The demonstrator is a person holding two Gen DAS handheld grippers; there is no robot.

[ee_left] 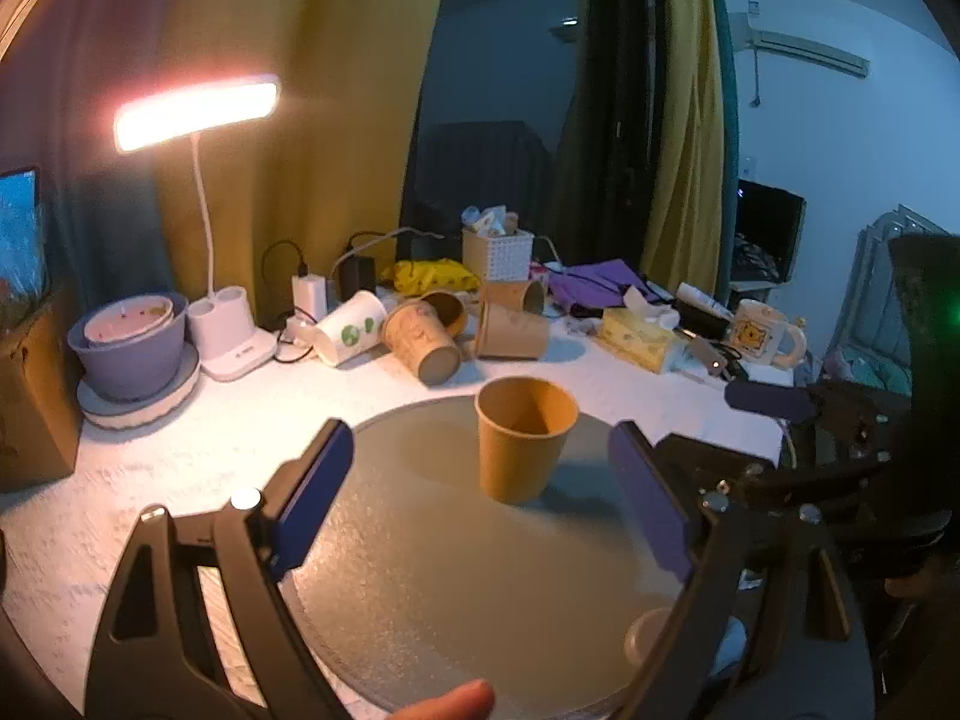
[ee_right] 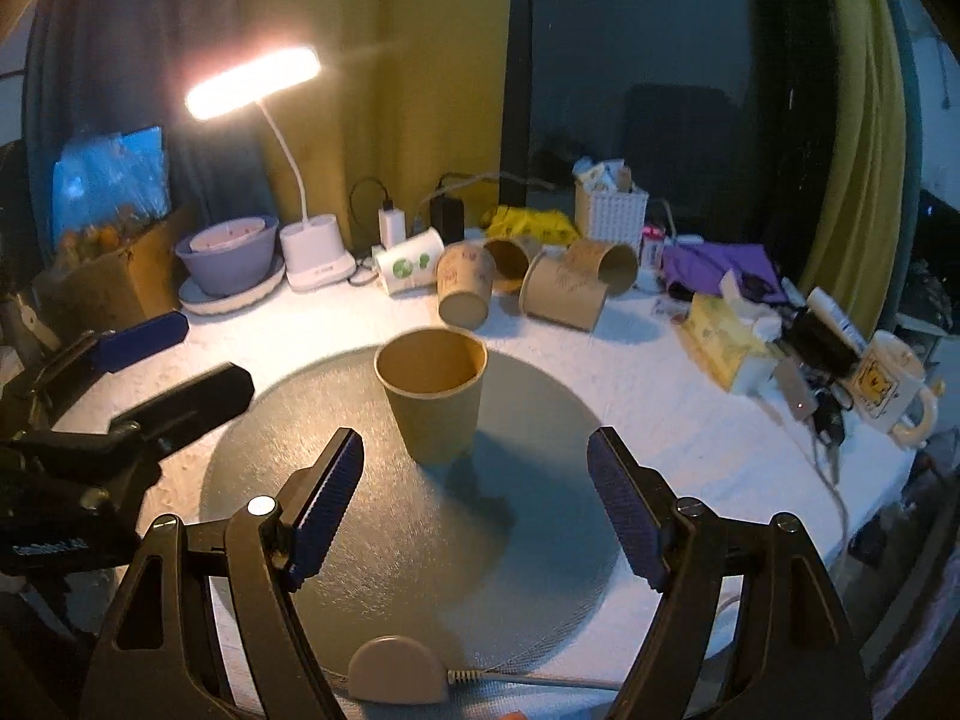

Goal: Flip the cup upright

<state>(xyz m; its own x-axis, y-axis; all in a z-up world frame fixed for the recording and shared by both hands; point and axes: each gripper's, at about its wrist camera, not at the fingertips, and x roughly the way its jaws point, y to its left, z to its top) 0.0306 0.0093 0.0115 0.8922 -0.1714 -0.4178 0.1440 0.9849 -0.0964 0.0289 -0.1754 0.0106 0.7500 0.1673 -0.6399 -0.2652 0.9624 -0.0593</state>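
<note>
Both grippers gape short of the upright cup [ee_right: 431,399] ahead.

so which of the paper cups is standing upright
The plain brown cup on the round grey mat, mouth up. The other paper cups, including the white green-dotted cup, lie tipped over behind it.

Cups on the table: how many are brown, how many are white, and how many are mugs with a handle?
Brown paper cups: 5. One stands upright on the grey mat, the upright brown cup; four lie tipped behind it.
White paper cup with green dots: 1, lying on its side.
Mug with a handle: 1.
Total: 7.
</note>
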